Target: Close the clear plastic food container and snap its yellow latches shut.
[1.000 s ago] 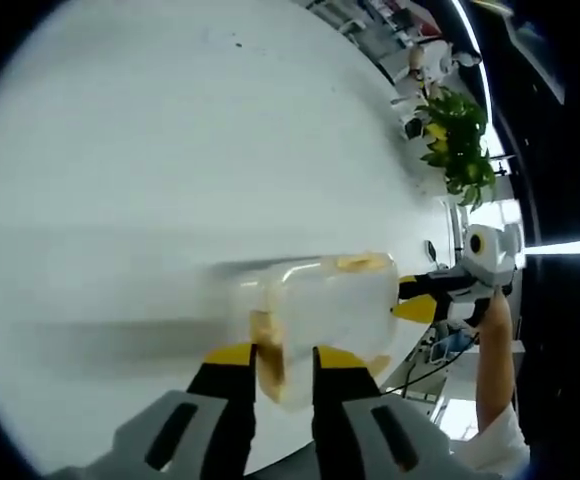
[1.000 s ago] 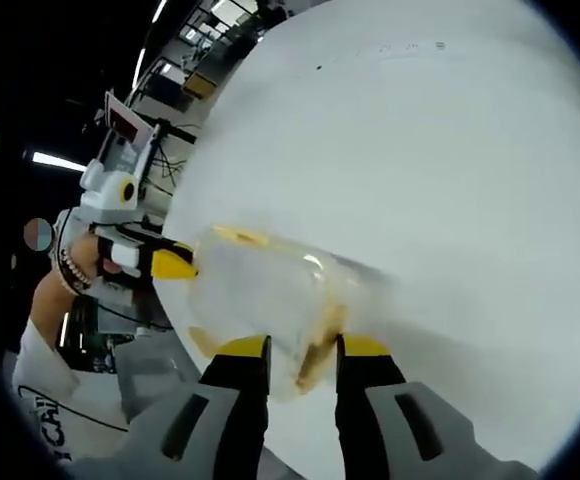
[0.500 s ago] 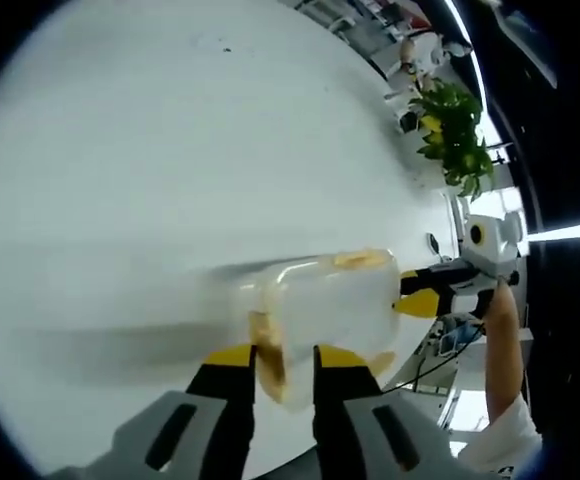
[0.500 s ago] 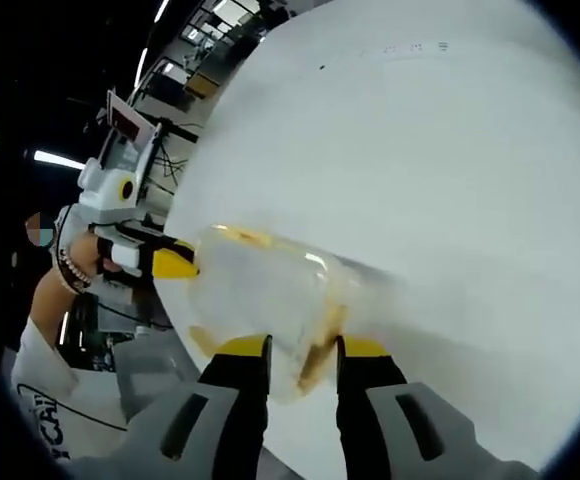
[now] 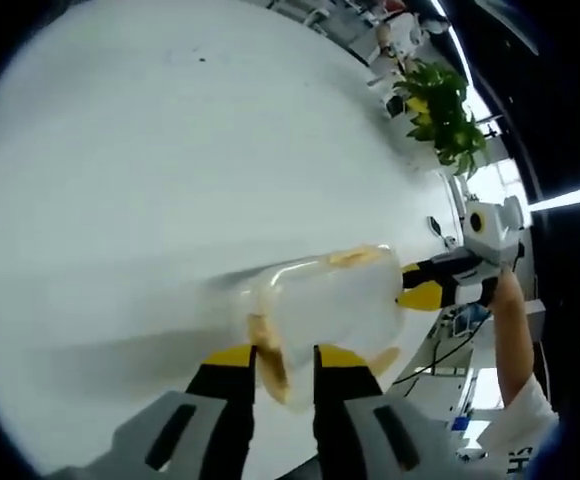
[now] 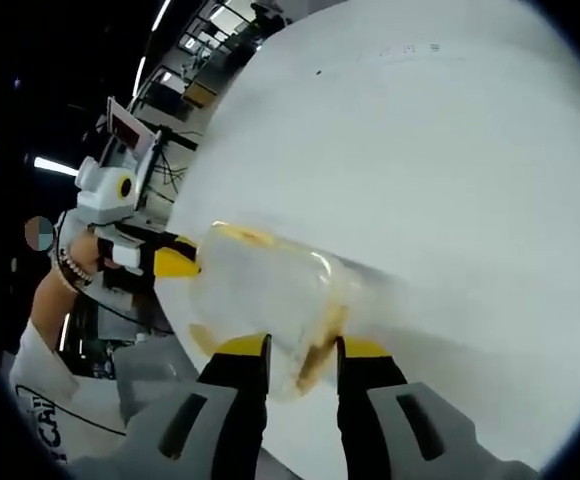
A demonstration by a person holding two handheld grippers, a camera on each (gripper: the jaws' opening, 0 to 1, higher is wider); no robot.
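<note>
Left gripper view set close at one end of clear container, aimed along it over white table. Right gripper view set close at opposite end. Container, table shared.

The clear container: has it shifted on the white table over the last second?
No. The clear container sits at the same table edge, between the same grippers.
</note>
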